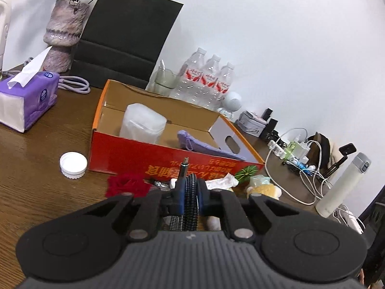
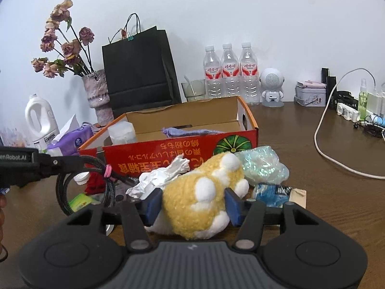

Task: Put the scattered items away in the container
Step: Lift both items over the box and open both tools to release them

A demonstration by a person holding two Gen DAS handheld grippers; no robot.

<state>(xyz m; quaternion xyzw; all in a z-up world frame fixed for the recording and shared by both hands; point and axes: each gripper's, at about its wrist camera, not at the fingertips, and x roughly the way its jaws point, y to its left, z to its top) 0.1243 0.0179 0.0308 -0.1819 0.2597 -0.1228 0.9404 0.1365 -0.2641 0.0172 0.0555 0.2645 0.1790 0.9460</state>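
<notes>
Both grippers loaded, box ahead

Left gripper (image 1: pixel 186 198) jaws clamp the coiled cable (image 1: pixel 189 192); right gripper (image 2: pixel 192 204) jaws pinch the plush toy (image 2: pixel 202 195) at its middle, ready for lifting into the orange box (image 2: pixel 168 155) at 12 o'clock.

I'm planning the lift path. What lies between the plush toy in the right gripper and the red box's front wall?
In the right wrist view, a crumpled white tissue lies between the plush toy and the red box.
</notes>
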